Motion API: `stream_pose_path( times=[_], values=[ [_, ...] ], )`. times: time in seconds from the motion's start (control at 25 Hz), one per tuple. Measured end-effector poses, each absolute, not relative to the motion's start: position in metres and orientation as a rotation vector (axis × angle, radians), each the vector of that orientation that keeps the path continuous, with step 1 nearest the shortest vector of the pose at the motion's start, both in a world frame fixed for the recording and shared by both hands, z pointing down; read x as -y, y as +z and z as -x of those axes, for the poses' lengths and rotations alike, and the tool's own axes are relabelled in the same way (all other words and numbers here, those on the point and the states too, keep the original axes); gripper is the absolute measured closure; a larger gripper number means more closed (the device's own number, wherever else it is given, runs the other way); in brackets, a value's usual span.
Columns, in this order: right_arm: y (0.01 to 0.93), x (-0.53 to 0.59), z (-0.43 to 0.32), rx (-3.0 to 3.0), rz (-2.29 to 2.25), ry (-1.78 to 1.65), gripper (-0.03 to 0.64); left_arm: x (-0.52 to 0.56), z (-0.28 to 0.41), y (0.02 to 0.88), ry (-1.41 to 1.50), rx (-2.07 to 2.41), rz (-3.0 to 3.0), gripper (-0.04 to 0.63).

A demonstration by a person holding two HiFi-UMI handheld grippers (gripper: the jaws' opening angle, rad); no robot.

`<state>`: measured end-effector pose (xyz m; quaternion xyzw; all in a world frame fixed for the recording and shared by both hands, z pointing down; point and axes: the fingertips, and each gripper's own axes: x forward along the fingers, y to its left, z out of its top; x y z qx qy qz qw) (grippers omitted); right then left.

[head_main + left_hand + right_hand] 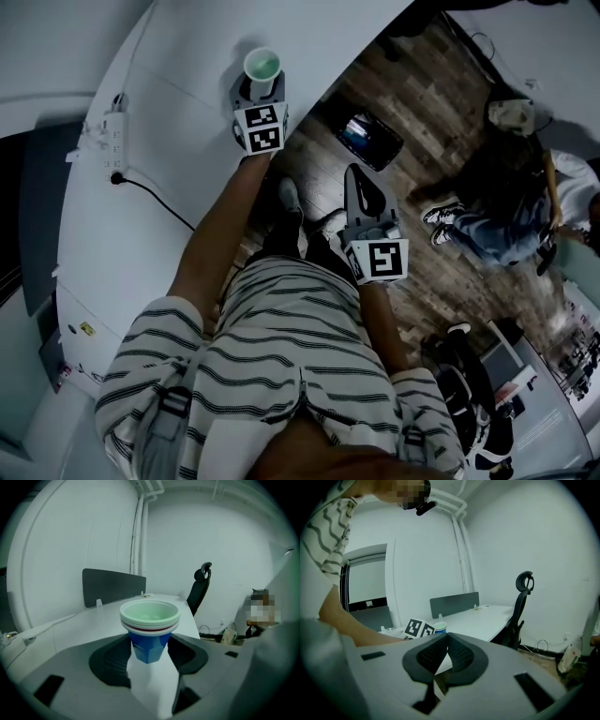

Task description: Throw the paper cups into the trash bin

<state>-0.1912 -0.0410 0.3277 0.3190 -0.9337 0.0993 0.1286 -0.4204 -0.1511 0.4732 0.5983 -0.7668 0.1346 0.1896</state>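
The left gripper [260, 92] pinches a stack of nested paper cups [150, 620], blue-bodied with white rims, its pads pressed against the blue sides, and holds the stack upright over the white desk [169, 112] near the desk's curved edge. The right gripper [447, 644] hangs beyond that edge over the wooden floor [441, 112], its jaws pressed together with nothing between them. A grey divider panel [112, 587] stands along the desk's far edge.
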Motion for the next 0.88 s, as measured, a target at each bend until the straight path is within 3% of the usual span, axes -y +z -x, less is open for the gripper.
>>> stream_pose_path(
  times=[0.88],
  values=[
    [0.297,0.036,0.118,2.751,-1.095,0.297,0.600,0.128,0.336,0.387,0.306,2.173,-1.821,0.334]
  ],
)
